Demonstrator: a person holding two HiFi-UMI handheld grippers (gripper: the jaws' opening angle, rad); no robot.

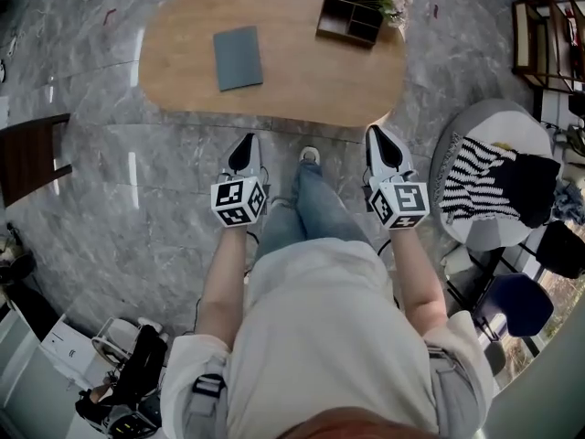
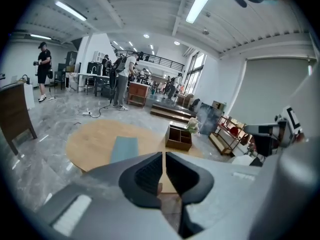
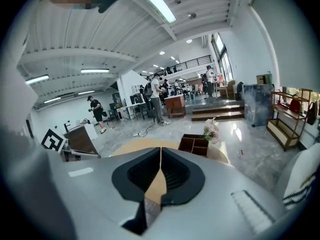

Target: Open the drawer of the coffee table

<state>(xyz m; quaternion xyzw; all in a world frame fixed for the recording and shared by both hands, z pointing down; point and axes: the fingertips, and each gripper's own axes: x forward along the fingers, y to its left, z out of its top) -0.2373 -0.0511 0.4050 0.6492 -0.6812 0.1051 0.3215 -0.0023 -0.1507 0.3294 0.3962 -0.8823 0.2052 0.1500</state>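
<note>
The coffee table [image 1: 292, 71] is an oval wooden top on the grey marble floor ahead of me. Lying on it are a grey-blue pad [image 1: 238, 58], a dark wooden organiser box [image 1: 350, 15] and a small bunch of flowers [image 1: 393, 3]. No drawer shows in any view. My left gripper [image 1: 245, 140] hangs just short of the table's near edge, shut and empty. The right gripper [image 1: 377, 133] is level with it on the other side of my leg, also shut with nothing held. In the left gripper view the jaws [image 2: 163, 154] meet over the table [image 2: 95, 139]; in the right gripper view [image 3: 161, 149] likewise.
A dark wooden side table [image 1: 27, 158] stands at the left. A round white seat with a striped cloth [image 1: 498, 186] is at the right, a blue chair [image 1: 516, 305] below it, a shelf rack [image 1: 548, 44] at top right. People stand far back [image 2: 122, 79].
</note>
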